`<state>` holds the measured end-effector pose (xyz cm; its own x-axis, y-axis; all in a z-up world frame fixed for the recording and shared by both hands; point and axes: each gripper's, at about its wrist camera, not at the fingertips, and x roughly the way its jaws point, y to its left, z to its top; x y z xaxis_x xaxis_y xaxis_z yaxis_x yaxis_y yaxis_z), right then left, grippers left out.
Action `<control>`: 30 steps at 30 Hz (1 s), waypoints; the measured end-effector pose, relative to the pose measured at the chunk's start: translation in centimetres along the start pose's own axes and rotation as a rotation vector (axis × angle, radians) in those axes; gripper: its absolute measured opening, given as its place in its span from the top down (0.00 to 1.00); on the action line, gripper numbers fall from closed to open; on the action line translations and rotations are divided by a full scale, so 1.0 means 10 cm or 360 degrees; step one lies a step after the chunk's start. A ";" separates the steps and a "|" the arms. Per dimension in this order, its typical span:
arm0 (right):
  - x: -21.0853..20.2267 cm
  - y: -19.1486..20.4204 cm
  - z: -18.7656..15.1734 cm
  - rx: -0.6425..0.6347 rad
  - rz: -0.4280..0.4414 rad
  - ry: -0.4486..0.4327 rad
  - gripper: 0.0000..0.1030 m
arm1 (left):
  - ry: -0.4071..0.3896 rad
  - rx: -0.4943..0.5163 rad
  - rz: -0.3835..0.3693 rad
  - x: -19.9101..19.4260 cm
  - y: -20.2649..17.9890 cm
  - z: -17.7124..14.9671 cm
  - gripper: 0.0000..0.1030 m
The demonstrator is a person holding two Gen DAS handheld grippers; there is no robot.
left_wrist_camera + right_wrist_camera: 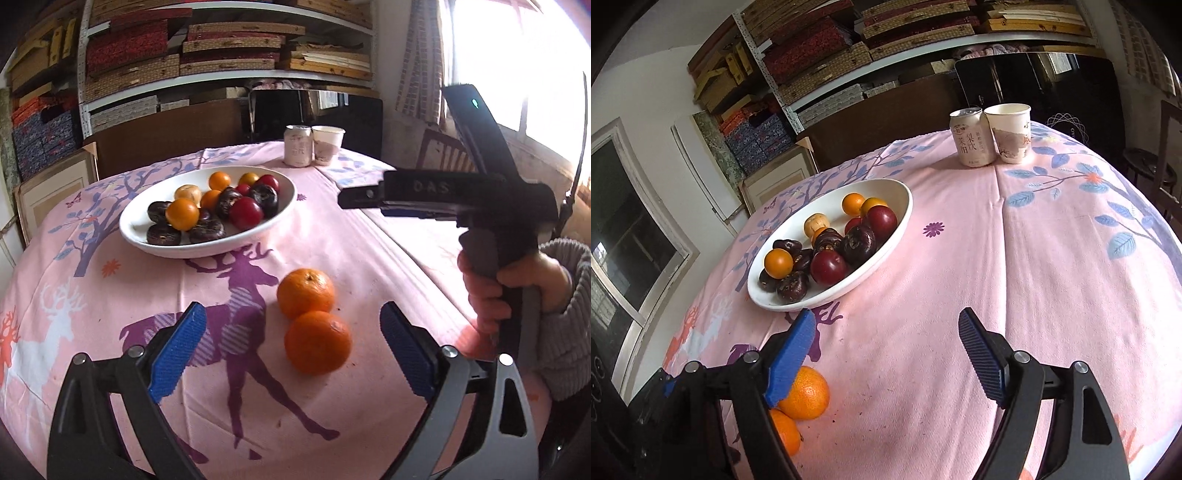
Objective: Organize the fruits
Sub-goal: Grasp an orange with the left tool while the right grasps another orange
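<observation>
- Tablecloth (332,236), pink with a purple deer print, covers the table in both wrist views.
- Left gripper (291,354): jaws spread wide, blue pads well apart, nothing pressed between them. It hangs above the near part of the table.
- Two oranges lie on the cloth in front of the left gripper, touching each other: far orange (306,292) and near orange (317,342). Both sit between the lines of the two pads but touch neither pad.
- Right gripper (886,354): jaws spread wide, nothing between the pads. In the left wrist view its black body (461,195) shows at the right, gripped at the handle by a hand (517,288) with a grey knitted sleeve (565,332).
- In the right wrist view the two oranges lie low at the left, outside the jaws and partly hidden behind the left blue pad (792,354).
- White dish (155,232) stands further in on the table, towards its left edge, well apart from the two oranges. It holds small orange fruits, red plums and dark brown-purple fruits, piled together.
- Drink can (971,138) and paper cup (1010,133) stand upright at the far edge of the table, just beside each other.
- Shelves (221,48) behind the table carry stacked flat boxes.
</observation>
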<state>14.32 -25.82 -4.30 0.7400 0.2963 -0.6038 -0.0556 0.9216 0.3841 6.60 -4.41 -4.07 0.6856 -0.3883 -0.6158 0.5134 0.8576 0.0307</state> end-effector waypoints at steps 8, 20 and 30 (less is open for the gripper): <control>0.00 -0.02 -0.03 0.0007 -0.0016 0.0009 0.20 | 0.0126 -0.0007 0.0021 0.17 0.00 -0.02 0.10; 0.04 0.05 -0.07 -0.0041 -0.0030 0.0037 0.19 | 0.0291 -0.0039 -0.0143 0.37 -0.02 -0.05 0.55; 0.10 0.20 -0.15 -0.0160 -0.0050 0.0063 0.19 | 0.0167 -0.0269 0.0050 0.21 0.38 -0.04 0.56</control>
<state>13.95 -23.29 -5.25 0.7154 0.2746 -0.6425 -0.1011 0.9505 0.2937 9.79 -1.85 -5.52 0.6377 -0.3309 -0.6956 0.3926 0.9166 -0.0761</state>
